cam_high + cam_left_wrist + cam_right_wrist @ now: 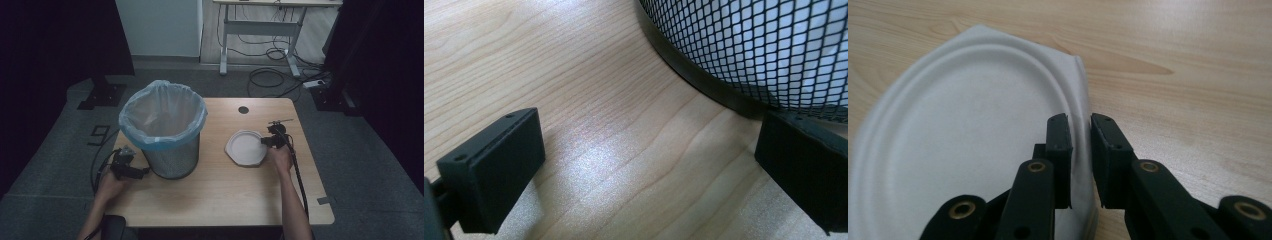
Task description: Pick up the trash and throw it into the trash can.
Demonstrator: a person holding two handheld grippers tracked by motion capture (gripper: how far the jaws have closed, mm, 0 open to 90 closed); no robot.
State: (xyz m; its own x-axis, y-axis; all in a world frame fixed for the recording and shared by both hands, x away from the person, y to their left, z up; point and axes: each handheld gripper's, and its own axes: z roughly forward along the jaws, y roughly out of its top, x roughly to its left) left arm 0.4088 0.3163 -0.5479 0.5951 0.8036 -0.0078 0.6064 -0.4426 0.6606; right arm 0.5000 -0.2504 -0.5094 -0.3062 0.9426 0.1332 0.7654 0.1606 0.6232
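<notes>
- The right gripper (1080, 160) had its fingers (1059, 150) nearly together, pinching the rim of the white plate (963, 135) between them, one jaw over the plate's inner side and one on the outside of the rim.
- The left gripper (644, 175) had its fingers (494, 170) spread wide with nothing between them, just bare wood; its far jaw sat right up against the base of the bin (744, 55).
- The plate (245, 148) looked like a disposable one: plain white, matte, with a round pressed well in the middle and an angular, many-sided outer edge. It looked clean, no food on it as far as could be seen.
- It lay flat on the table (220, 190), right of centre, well apart from the bin, and the right gripper (272, 141) met it at the edge nearest the person's right hand (281, 157).
- The bin (167, 130) was a black wire-mesh wastebasket lined with a pale blue-white bag (150, 112) folded over the rim, standing upright on the left half of the table.
- The left gripper (126, 167) sat low beside the bin's base, held by the left hand (111, 182) near the table's left edge.
- A small dark round hole (243, 109) showed in the tabletop near the far edge.
</notes>
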